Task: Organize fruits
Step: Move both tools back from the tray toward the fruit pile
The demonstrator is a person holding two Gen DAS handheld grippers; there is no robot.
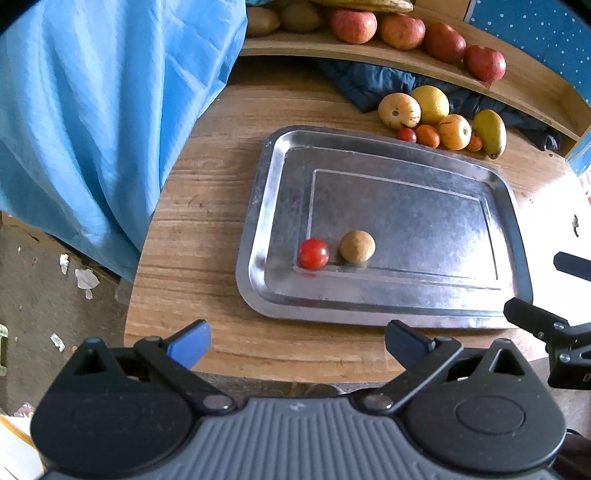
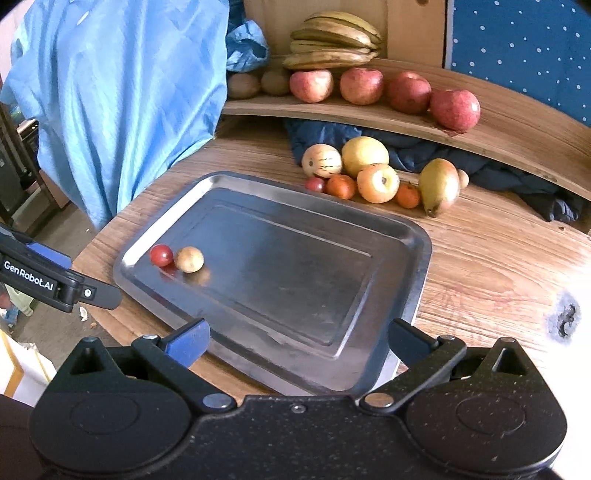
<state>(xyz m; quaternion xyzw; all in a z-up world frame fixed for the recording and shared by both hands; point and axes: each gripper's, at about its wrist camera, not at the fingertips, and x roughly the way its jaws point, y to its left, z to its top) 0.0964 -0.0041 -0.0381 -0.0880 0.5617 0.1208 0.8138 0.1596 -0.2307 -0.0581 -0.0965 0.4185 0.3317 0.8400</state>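
Observation:
A steel tray (image 1: 424,306) (image 2: 388,236) lies on the wooden table. On it, near one corner, sit a small red tomato (image 1: 313,253) (image 2: 161,254) and a small brown round fruit (image 1: 357,246) (image 2: 188,259), side by side. Behind the tray is a pile of loose fruit: a yellow lemon (image 1: 430,104) (image 2: 365,155), striped pale fruits (image 1: 399,110) (image 2: 321,161), small orange ones (image 1: 427,135) (image 2: 341,186) and a pear (image 1: 489,132) (image 2: 439,185). My left gripper (image 1: 297,349) is open and empty at the table's near edge. My right gripper (image 2: 297,341) is open and empty over the tray's near rim.
A curved wooden shelf (image 1: 406,55) (image 2: 498,129) at the back holds several red apples (image 1: 354,25) (image 2: 455,109), kiwis and bananas (image 2: 332,40). A blue cloth (image 1: 92,110) (image 2: 122,92) hangs at the left. A dark cloth (image 2: 517,173) lies under the shelf. The floor drops off left of the table.

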